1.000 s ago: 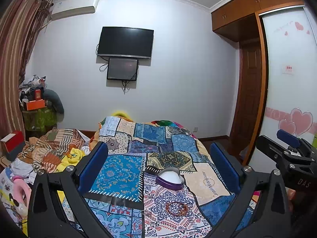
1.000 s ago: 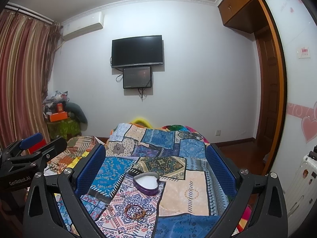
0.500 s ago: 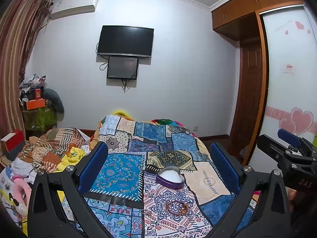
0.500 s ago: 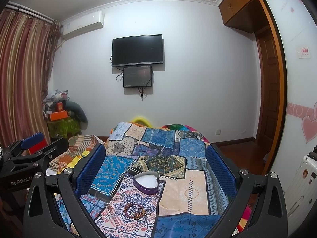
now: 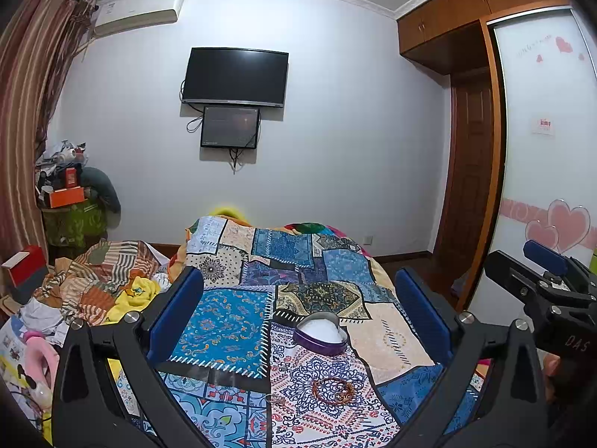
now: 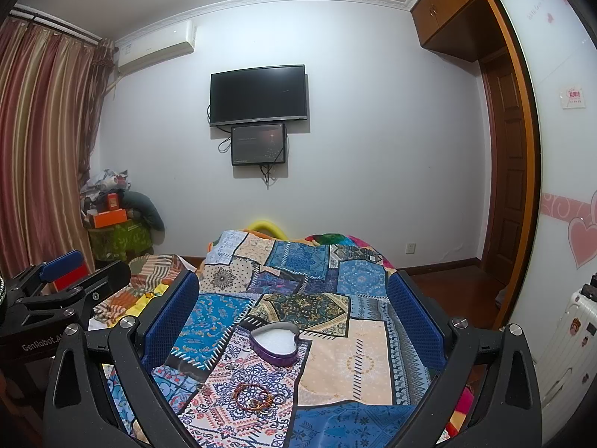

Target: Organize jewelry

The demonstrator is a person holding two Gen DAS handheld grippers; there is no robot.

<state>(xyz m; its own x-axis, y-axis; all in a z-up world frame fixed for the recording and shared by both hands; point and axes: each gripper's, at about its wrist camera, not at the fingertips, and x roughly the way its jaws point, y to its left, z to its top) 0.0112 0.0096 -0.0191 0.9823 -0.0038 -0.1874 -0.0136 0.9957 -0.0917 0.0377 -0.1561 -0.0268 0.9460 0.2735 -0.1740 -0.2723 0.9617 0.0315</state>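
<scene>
A purple heart-shaped box (image 5: 321, 333) (image 6: 275, 342) with a white lining lies open on the patchwork bedspread (image 5: 231, 321) (image 6: 358, 358). Just nearer to me lies a brown beaded bracelet (image 5: 333, 391) (image 6: 253, 397), with a small metal piece (image 5: 274, 398) to its left. My left gripper (image 5: 298, 313) hovers open above the bed, framing box and bracelet, holding nothing. My right gripper (image 6: 291, 313) is open too, equally high and empty. Each gripper shows at the edge of the other's view, the right gripper (image 5: 548, 291) beside the left gripper (image 6: 56, 298).
A heap of clothes (image 5: 93, 283) and soft toys (image 5: 37, 358) fills the bed's left side. A cluttered stand (image 6: 115, 224) sits by the curtains. A wardrobe (image 5: 541, 142) and a door (image 5: 470, 171) line the right wall; a white suitcase (image 6: 571, 336) stands there.
Both grippers have drifted only slightly; the views sit a touch differently. The box and bracelet lie where they were.
</scene>
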